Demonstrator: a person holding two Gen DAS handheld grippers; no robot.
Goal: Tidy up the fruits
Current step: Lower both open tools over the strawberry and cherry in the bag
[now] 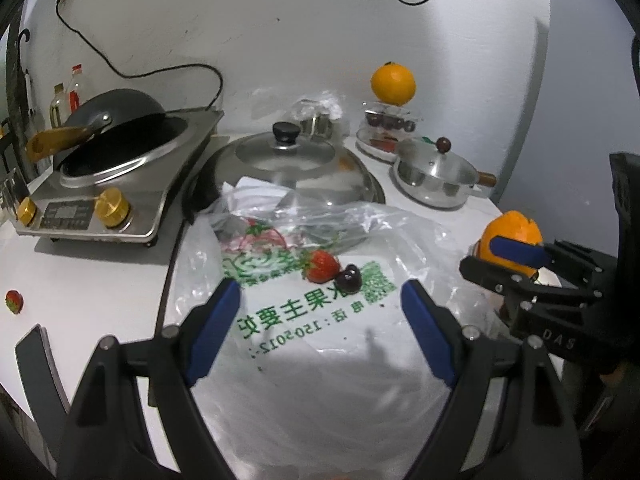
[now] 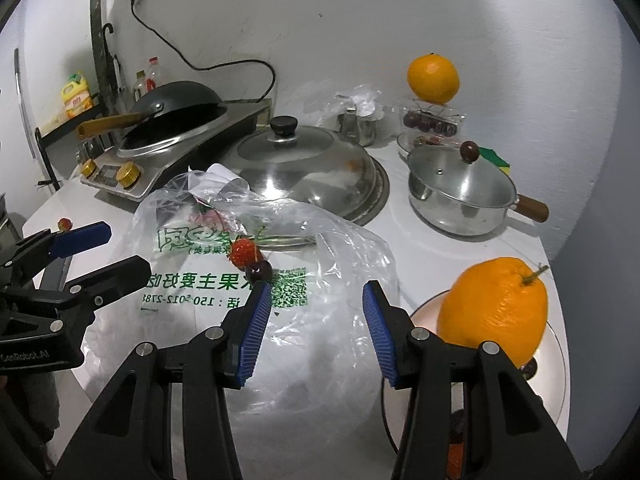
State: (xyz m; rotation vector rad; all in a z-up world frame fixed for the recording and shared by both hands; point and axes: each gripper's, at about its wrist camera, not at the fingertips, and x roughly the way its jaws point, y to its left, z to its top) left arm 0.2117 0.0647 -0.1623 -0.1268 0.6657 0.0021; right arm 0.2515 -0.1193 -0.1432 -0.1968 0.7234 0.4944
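A strawberry [image 1: 320,266] and a dark cherry [image 1: 348,278] lie side by side on a clear plastic bag [image 1: 304,360] printed in green. My left gripper [image 1: 320,320] hovers just short of them, open and with nothing between its pads. From the right wrist view the same strawberry [image 2: 245,251] and cherry [image 2: 259,270] sit ahead and left of my right gripper [image 2: 318,332], also open and bare. An orange [image 2: 494,310] rests on a plate [image 2: 424,314] to its right. A second orange [image 2: 433,78] tops clear boxes at the back. Another strawberry [image 1: 14,301] lies far left.
An induction cooker [image 1: 100,200] with a black wok stands back left. A large steel lid [image 1: 288,168] lies behind the bag, and a small lidded pot [image 2: 460,196] sits at the right. Clear fruit boxes [image 2: 430,122] stand by the wall. The counter edge curves along the right.
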